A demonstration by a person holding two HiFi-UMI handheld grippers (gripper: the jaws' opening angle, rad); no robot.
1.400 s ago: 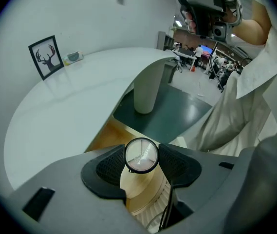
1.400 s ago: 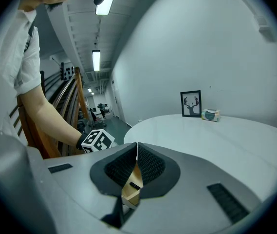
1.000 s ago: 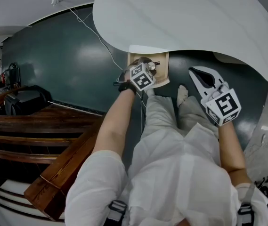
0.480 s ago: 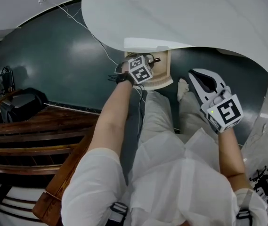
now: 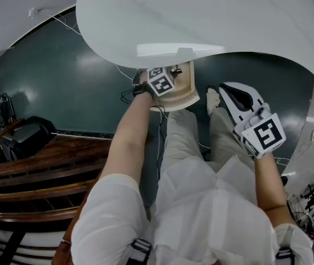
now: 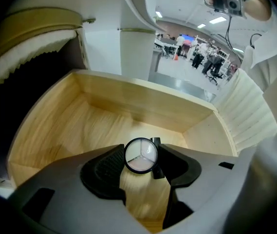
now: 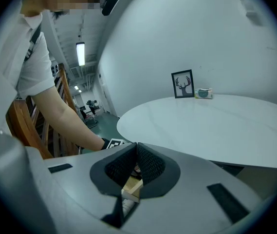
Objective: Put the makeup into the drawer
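Observation:
A round makeup compact (image 6: 140, 156) with a clear lid sits between the pads of my left gripper (image 6: 141, 159), which is shut on it. The gripper points steeply down into the open light-wood drawer (image 6: 99, 113), with the compact hanging just above the drawer floor. In the head view the left gripper (image 5: 162, 83) is over the drawer (image 5: 185, 93) under the white table's rim. My right gripper (image 5: 227, 88) hovers to the right of the drawer, its jaws shut with nothing between them (image 7: 136, 153).
The white round table (image 5: 201, 21) overhangs the drawer; on it stand a framed deer picture (image 7: 182, 84) and a small jar (image 7: 204, 93). Wooden stair rails (image 5: 41, 170) run at the left. A cable (image 5: 126, 73) trails on the dark green floor.
My left gripper has sunk with the compact down into the drawer. The right gripper has dropped a little beside the drawer.

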